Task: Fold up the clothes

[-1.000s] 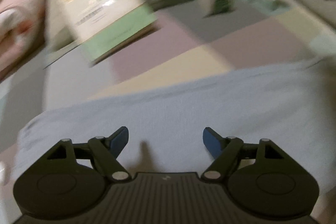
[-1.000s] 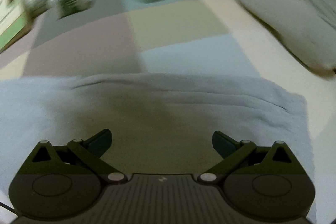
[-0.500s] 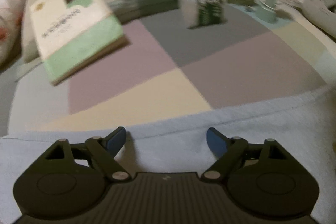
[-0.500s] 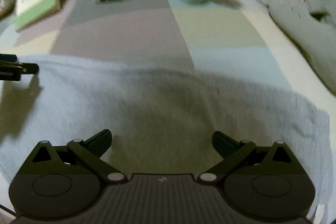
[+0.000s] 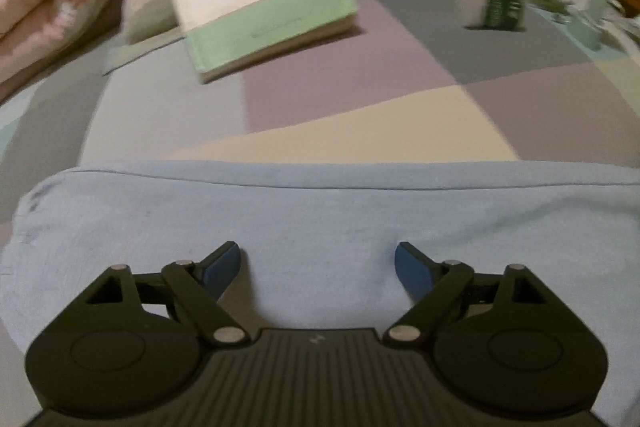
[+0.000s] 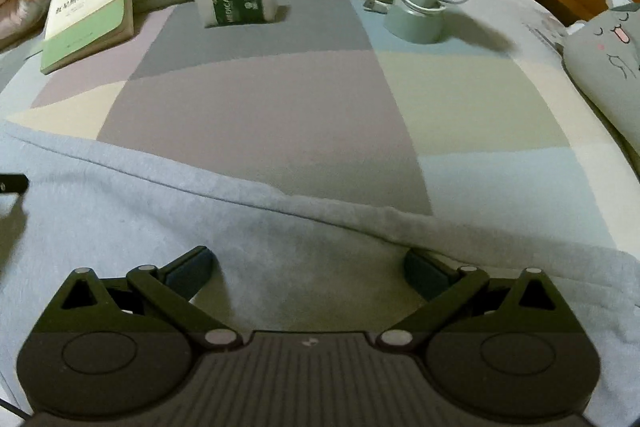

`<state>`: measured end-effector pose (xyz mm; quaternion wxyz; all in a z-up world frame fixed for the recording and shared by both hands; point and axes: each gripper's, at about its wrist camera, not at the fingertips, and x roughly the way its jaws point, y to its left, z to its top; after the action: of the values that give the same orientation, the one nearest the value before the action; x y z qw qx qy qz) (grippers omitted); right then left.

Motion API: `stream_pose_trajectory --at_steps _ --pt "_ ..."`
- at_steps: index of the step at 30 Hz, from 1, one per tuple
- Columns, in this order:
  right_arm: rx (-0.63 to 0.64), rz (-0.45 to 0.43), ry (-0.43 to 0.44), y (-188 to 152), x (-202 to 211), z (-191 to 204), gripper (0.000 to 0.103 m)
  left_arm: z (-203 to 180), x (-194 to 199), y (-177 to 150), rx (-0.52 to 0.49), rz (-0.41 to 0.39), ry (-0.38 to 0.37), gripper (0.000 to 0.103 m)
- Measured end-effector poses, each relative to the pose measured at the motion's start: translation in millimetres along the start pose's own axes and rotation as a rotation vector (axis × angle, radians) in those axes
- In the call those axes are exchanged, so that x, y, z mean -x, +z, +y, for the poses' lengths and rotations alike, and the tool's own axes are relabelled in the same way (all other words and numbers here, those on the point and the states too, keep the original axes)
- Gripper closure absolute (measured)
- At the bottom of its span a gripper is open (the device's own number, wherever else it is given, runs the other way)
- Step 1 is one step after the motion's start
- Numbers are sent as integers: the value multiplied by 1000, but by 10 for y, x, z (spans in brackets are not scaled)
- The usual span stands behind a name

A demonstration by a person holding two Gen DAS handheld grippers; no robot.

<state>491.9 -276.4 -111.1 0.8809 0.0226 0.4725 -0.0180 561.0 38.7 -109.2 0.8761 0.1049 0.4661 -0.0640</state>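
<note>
Both hand-held grippers lowered onto the garment, jaws apart.

Left hand-held gripper (image 5: 318,269) is opening, nothing clamped; right hand-held gripper (image 6: 308,273) stands apart. Both have advanced toward the far folded edge of the pale blue cotton garment (image 5: 320,211), flat on the patchwork bed (image 6: 260,115); regrasp pending.

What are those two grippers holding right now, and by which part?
Nothing. The left gripper is opening over the light blue garment with no cloth pinched between its fingers. The right gripper also stands open above the garment, gripping nothing.
</note>
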Motion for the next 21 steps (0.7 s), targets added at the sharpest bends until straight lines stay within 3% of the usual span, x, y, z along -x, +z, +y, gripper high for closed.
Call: stream_pose_trajectory --at_steps 3,6,9,12,16,21 --pt "-37 20 -16 33 94 -60 0 83 37 58 6 8 20 19" --pt "-65 -24 9 108 226 15 0 88 118 103 -8 -23 28 21" --pt "-22 -28 51 141 181 220 0 45 146 132 -31 -46 -9 20" --pt "22 -7 24 118 17 355 0 -6 -5 129 -68 -16 33 18" --pt "17 -8 21 152 -32 240 0 117 -101 168 -35 -25 60 14" --pt "-28 1 28 131 162 -36 0 260 7 238 -30 -44 93 19"
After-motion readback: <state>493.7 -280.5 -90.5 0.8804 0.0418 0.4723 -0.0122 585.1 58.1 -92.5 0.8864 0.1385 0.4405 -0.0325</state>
